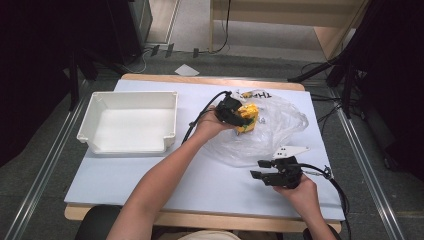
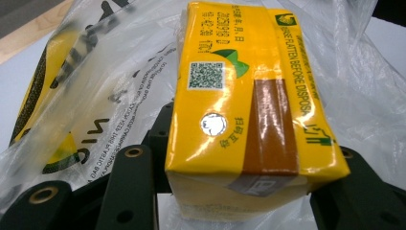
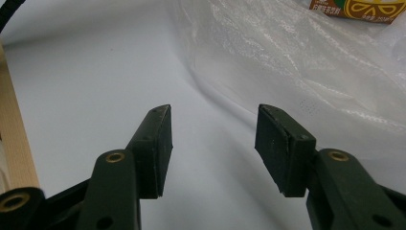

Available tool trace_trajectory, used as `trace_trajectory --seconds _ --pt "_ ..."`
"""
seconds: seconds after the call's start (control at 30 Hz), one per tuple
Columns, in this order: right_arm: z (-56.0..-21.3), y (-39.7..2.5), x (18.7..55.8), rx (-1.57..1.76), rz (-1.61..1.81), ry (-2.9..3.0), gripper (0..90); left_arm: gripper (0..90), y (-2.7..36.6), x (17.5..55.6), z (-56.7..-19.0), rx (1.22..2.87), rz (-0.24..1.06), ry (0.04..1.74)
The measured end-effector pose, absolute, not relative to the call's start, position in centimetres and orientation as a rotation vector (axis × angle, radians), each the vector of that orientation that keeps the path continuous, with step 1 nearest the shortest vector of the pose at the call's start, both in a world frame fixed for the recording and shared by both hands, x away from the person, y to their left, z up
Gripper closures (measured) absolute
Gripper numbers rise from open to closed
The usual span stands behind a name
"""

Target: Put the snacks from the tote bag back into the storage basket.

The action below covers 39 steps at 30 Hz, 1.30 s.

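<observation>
Carton [image 1: 248, 117] of yellow drink clenched in our L gripper [image 1: 235, 114] jaws, held over clear plastic bag [image 1: 272, 132] mid-bench, R gripper [image 1: 261, 169] w/ jaws apart, nothing between, near bag's edge, white tray [image 1: 130, 122] at left.

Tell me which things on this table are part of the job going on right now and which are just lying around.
In the job:
- yellow drink carton, clamped in the left gripper
- clear plastic bag, beside and under the carton
- right gripper, open, near the bag's edge

Lying about:
- white tray, empty, at the table's left
- white paper scrap on the floor beyond the table
</observation>
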State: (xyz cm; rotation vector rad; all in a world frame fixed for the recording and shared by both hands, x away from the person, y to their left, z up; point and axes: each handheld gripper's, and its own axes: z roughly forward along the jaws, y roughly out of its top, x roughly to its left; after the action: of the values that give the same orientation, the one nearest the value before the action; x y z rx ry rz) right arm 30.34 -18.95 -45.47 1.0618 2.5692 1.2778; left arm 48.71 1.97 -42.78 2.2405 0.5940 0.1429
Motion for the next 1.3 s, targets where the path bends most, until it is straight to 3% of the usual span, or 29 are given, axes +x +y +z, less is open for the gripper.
trace_trajectory --seconds 1.3 --pt "-45.4 -19.1 30.4 1.058 1.31 2.557 48.7 52.8 4.6 45.8 -36.0 2.205 0.056 0.547"
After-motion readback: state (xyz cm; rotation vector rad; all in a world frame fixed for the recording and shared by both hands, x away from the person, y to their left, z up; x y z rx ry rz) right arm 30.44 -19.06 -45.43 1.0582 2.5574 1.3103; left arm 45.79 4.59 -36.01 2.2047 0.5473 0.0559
